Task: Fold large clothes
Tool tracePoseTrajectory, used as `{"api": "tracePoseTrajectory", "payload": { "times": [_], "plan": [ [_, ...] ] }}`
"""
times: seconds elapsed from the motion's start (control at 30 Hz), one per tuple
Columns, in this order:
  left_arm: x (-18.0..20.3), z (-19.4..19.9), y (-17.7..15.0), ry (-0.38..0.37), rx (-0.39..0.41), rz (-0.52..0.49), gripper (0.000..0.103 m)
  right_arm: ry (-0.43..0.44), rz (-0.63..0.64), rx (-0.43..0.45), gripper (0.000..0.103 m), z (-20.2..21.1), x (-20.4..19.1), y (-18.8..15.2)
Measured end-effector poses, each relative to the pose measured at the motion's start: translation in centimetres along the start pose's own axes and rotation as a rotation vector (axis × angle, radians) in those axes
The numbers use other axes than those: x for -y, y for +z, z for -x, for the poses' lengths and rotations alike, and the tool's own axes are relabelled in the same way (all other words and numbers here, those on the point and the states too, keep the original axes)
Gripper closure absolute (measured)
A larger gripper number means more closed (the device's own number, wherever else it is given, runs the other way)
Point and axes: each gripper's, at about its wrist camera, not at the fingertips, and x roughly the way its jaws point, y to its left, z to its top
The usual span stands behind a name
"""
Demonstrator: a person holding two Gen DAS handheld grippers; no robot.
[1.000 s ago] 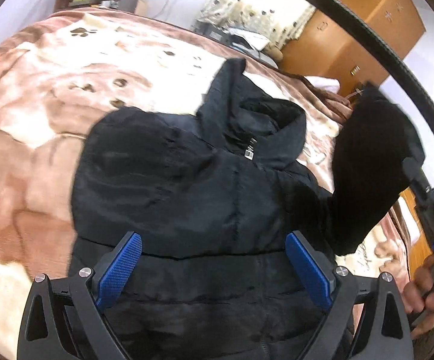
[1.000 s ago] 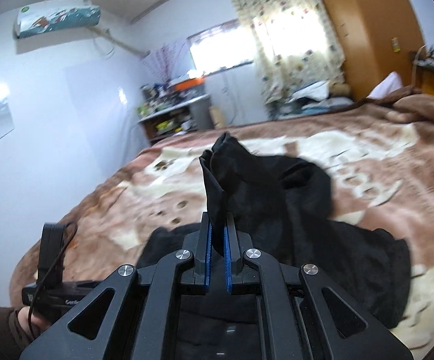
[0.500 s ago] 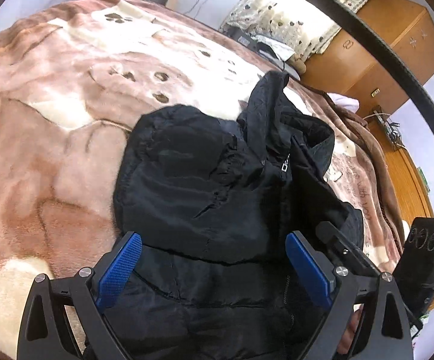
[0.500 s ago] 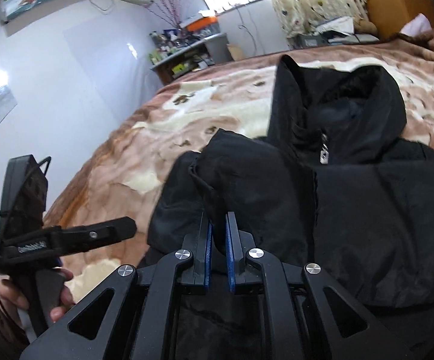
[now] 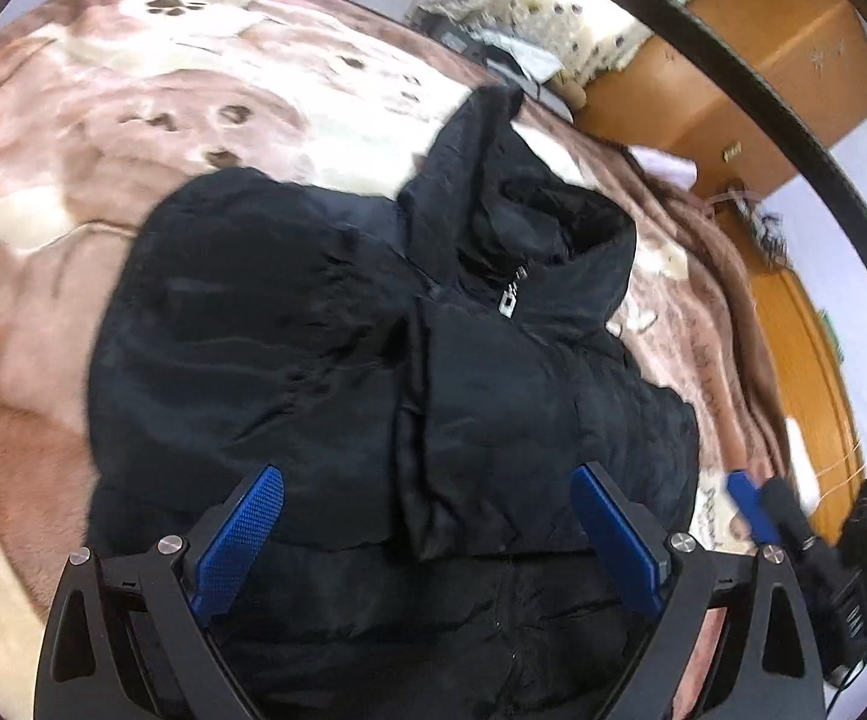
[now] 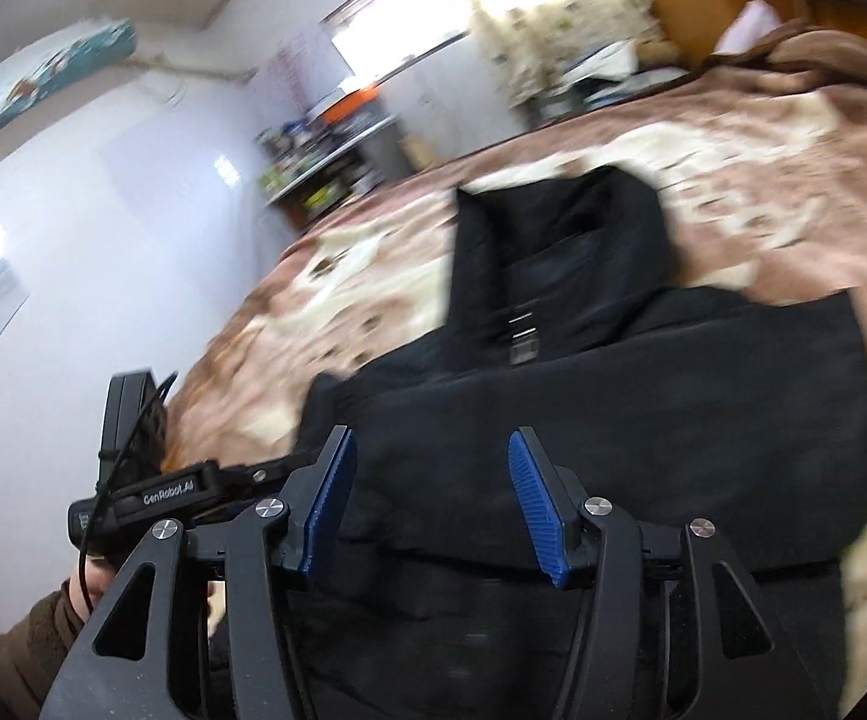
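The black jacket lies flat on the bed, front side up. In the left wrist view its long axis runs from the bottom centre of the frame, where the hem passes under the camera, up to the hood in the upper middle. The zipper pull sits just below the hood, on that axis. Both sleeves appear to be folded in across the chest; the right one lies as a flap right of centre, its lower edge between the two blue pads.

The left hand-held gripper is open wide and holds nothing. It hovers over the lower body of the jacket, with cloth showing between and beyond its pads.

The right hand-held gripper has just been opening. Its jaws stand apart with no cloth pinched between them; the jacket lies beyond and beneath it. In the left wrist view it shows blurred at the lower right edge of the frame, beside the jacket's right side.

Judgement: the sleeve folds look complete. The next fold probably runs along the long axis, hem toward hood. The hem lies nearest both hand-held grippers, at the bottom of each frame, the left over the centre-left portion and the right at the right side. Each would need to drop to the hem edge before closing.
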Motion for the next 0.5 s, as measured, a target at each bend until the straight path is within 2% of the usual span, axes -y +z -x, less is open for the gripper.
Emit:
{"api": "tracePoseTrajectory", "payload": {
  "times": [0.17,0.27,0.33,0.37,0.4,0.43,0.47,0.5],
  "plan": [
    [1.6,-3.1,0.4,0.023,-0.026,0.000,0.006,-0.186,-0.066,0.018,0.048,2.1,5.6,0.2],
    [2.1,-4.7,0.4,0.068,-0.045,0.011,0.026,-0.257,-0.092,0.031,0.049,2.7,8.2,0.0],
    [2.4,-5.0,0.2,0.093,-0.045,0.000,0.033,-0.281,-0.139,0.034,0.048,2.8,9.8,-0.2],
    [2.7,-5.0,0.1,0.093,-0.045,-0.018,0.044,-0.293,-0.169,0.031,0.048,2.8,10.6,-0.3],
    [2.8,-5.0,0.1,0.100,-0.040,-0.035,0.062,-0.308,-0.189,0.031,0.048,3.0,11.4,-0.4],
    [2.9,-4.8,0.1,0.100,-0.037,-0.045,0.072,-0.319,-0.212,0.032,0.048,3.2,12.1,-0.6],
    [2.8,-4.6,0.2,0.095,-0.034,-0.046,0.089,-0.321,-0.234,0.032,0.049,3.3,12.6,-0.8],
    [2.7,-4.2,0.4,0.074,-0.022,-0.033,0.092,-0.324,-0.252,0.028,0.048,3.3,13.1,-0.9]
  ]
}}
